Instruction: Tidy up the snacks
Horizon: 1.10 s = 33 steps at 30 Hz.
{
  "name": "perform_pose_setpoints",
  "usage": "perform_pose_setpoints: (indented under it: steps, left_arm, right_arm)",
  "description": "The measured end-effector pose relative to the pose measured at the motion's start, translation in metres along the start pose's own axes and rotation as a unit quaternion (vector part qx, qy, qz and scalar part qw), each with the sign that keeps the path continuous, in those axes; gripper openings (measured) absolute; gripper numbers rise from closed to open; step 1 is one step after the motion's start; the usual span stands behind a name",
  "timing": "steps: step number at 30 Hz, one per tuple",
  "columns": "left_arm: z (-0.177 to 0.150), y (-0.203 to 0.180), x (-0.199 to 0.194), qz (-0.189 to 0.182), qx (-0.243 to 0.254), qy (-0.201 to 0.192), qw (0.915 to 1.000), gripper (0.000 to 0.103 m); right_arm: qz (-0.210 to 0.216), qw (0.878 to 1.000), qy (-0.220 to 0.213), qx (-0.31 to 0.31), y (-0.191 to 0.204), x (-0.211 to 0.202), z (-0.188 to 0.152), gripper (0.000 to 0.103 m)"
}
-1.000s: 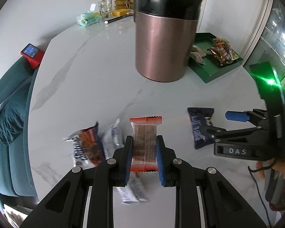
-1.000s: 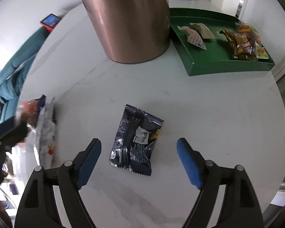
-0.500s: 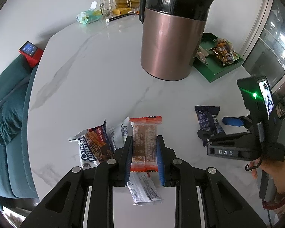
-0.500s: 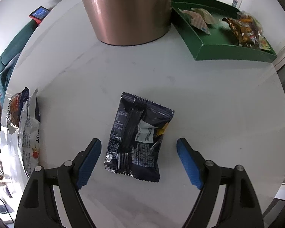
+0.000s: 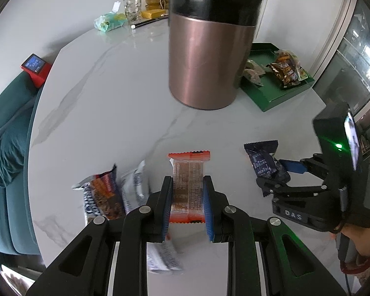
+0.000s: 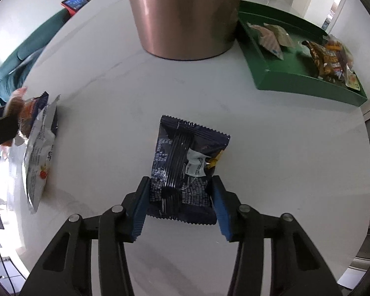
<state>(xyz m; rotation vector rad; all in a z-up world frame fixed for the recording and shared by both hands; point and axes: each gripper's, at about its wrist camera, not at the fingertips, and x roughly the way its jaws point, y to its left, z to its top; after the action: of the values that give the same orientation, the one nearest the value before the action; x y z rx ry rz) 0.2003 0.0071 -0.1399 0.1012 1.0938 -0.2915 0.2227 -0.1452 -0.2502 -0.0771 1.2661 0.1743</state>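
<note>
A: Since a second ago our right gripper [image 6: 180, 206] has closed in: its wide-spread fingers now pinch the dark packet [image 6: 186, 170] by its near sides, ready to lift.

B: And our left gripper [image 5: 187, 203] keeps the orange bar [image 5: 188, 187] clamped between its pads, clear of the loose packets [image 5: 118, 194] on the table [image 5: 106, 113].

A: Beyond the kettle [image 5: 209, 56], the green tray [image 6: 298, 79] already holds snacks; we judge both go there.

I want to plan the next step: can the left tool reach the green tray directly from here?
Probably not directly: the copper kettle stands between the left tool and the green tray, so it must go around.
</note>
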Motion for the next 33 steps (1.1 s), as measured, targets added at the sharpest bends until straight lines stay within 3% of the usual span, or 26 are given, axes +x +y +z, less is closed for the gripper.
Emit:
perform_pose_setpoints:
  steps: [7, 16, 23, 33]
  left_arm:
    - [0.023, -0.053, -0.003, -0.005, 0.007, -0.018, 0.9998, 0.020]
    - [0.062, -0.140, 0.018, -0.014, 0.010, -0.033, 0.9993, 0.020]
    - [0.102, -0.186, 0.047, -0.006, -0.030, -0.047, 0.9984, 0.020]
    - [0.158, -0.208, 0.079, 0.005, -0.067, -0.044, 0.9968, 0.020]
  right_arm:
    - [0.015, 0.999, -0.030, 0.002, -0.062, -0.047, -0.006, 0.047]
    - [0.010, 0.998, -0.066, 0.009, -0.157, -0.096, 0.015, 0.047]
    - [0.012, 0.997, -0.076, 0.001, -0.208, -0.100, 0.042, 0.047]
    - [0.031, 0.996, -0.085, -0.011, -0.257, -0.091, 0.105, 0.047]
